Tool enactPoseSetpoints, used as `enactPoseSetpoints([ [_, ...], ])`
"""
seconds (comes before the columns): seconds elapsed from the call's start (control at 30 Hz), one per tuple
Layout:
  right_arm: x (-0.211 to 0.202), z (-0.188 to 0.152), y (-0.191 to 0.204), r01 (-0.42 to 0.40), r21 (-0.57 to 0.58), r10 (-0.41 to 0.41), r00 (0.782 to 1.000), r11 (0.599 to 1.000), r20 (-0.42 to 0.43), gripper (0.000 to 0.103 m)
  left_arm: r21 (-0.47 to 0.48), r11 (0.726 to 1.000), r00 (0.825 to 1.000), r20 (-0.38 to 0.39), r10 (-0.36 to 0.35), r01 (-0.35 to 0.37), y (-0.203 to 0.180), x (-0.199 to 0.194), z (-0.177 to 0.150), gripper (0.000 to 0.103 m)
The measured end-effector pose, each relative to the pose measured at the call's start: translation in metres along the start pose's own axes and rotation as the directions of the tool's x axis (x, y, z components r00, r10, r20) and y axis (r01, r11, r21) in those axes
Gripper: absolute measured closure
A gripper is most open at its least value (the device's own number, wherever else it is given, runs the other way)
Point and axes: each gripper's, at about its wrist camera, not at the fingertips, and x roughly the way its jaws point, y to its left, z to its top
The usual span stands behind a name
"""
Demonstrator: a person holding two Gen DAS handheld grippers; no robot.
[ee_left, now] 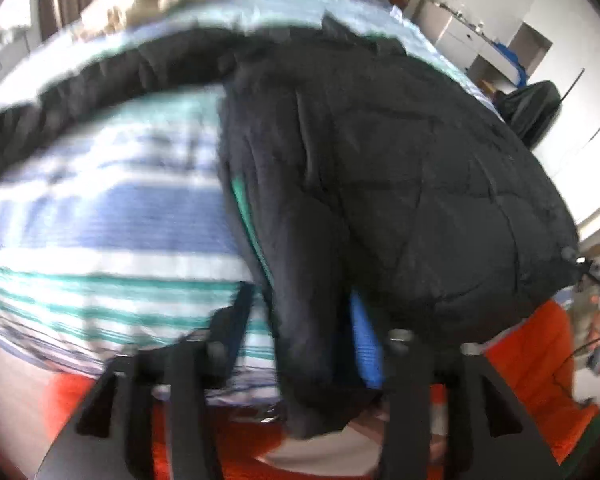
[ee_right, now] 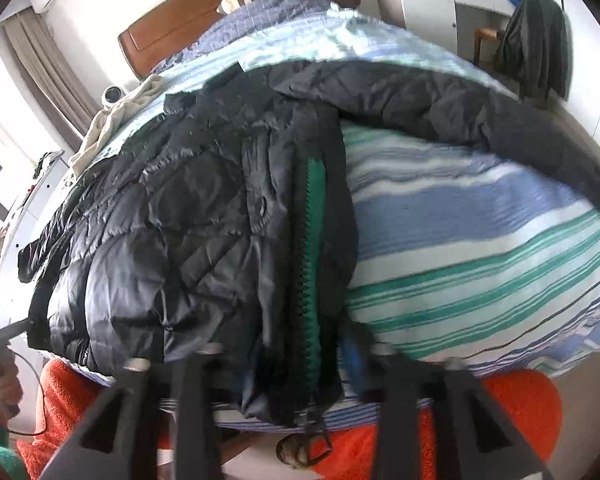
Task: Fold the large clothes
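Note:
A black quilted puffer jacket [ee_left: 400, 184] lies on a bed with a blue, white and green striped cover [ee_left: 112, 216]. One sleeve stretches across the cover to the left in the left wrist view. My left gripper [ee_left: 300, 344] straddles the jacket's lower front edge, with its blue-padded fingers [ee_left: 364, 344] on either side of the fabric. In the right wrist view the jacket [ee_right: 172, 216] shows its green zipper strip [ee_right: 312, 264], and my right gripper [ee_right: 296, 368] stands around the zipper hem, with a sleeve running right over the cover [ee_right: 480, 240]. How tightly either gripper closes on the fabric is unclear.
A wooden headboard [ee_right: 168, 32] stands at the far end of the bed. A beige cloth [ee_right: 112, 120] lies on the far side. An orange fuzzy garment [ee_right: 520, 408] is below the bed edge. White cabinets [ee_right: 424, 4] and a chair with a dark garment [ee_right: 540, 36] stand at the far right.

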Motion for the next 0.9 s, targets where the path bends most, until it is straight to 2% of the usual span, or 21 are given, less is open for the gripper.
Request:
enactPoseSetpoints([
  [0.03,-0.006,0.002,0.002,0.014,-0.004,-0.014,1.0,1.0,0.024,0.041,0.009,1.0,0.999,0.042,0.014,-0.015,0.0,-0.012,0.002,0.028],
  [0.1,-0.022,0.005,0.002,0.047,-0.003,-0.046,0.997,0.999,0.063,0.041,0.004,1.0,0.992,0.126,0.026,-0.026,-0.001,-0.039,0.008,0.019],
  [0.17,-0.036,0.011,0.005,0.068,0.006,-0.068,0.992,0.998,0.105,0.041,-0.017,0.999,0.977,0.209,0.045,-0.043,-0.004,-0.062,0.017,0.012],
  [0.23,-0.045,0.017,0.01,0.079,0.006,-0.079,0.987,0.997,0.137,0.041,-0.055,0.997,0.953,0.295,0.073,-0.059,-0.006,-0.081,0.027,0.003],
  [0.27,-0.049,0.02,0.014,0.085,0.001,-0.084,0.985,0.996,0.151,0.041,-0.089,0.993,0.93,0.353,0.103,-0.076,-0.01,-0.09,0.032,0.003],
  [0.37,-0.054,0.03,0.029,0.106,-0.022,-0.101,0.98,0.994,0.173,0.04,-0.17,0.978,0.871,0.453,0.189,-0.123,-0.019,-0.097,0.04,0.002],
  [0.4,-0.055,0.032,0.032,0.102,-0.031,-0.095,0.98,0.994,0.174,0.04,-0.182,0.975,0.862,0.464,0.202,-0.131,-0.019,-0.097,0.042,0.002],
  [0.57,-0.058,0.039,0.056,0.105,-0.066,-0.09,0.978,0.992,0.19,0.04,-0.136,0.983,0.875,0.451,0.173,-0.125,-0.034,-0.082,0.037,0.002],
  [0.63,-0.06,0.041,0.063,0.111,-0.073,-0.093,0.973,0.991,0.209,0.03,-0.093,0.987,0.883,0.442,0.156,-0.128,-0.043,-0.076,0.033,0.002],
  [0.7,-0.06,0.041,0.07,0.13,-0.086,-0.108,0.967,0.988,0.229,0.023,-0.038,0.993,0.902,0.414,0.118,-0.112,-0.05,-0.073,0.027,0.002],
  [0.77,-0.058,0.04,0.079,0.149,-0.118,-0.119,0.966,0.982,0.231,0.023,-0.016,0.996,0.916,0.391,0.09,-0.091,-0.058,-0.072,0.022,0.002],
  [0.83,-0.056,0.038,0.085,0.16,-0.142,-0.124,0.965,0.977,0.232,0.023,0.007,0.999,0.94,0.338,0.037,-0.042,-0.064,-0.066,0.02,0.003],
  [0.9,-0.053,0.035,0.092,0.165,-0.16,-0.126,0.965,0.973,0.231,0.023,0.023,0.999,0.957,0.29,0.02,-0.027,-0.07,-0.062,0.021,0.003],
])
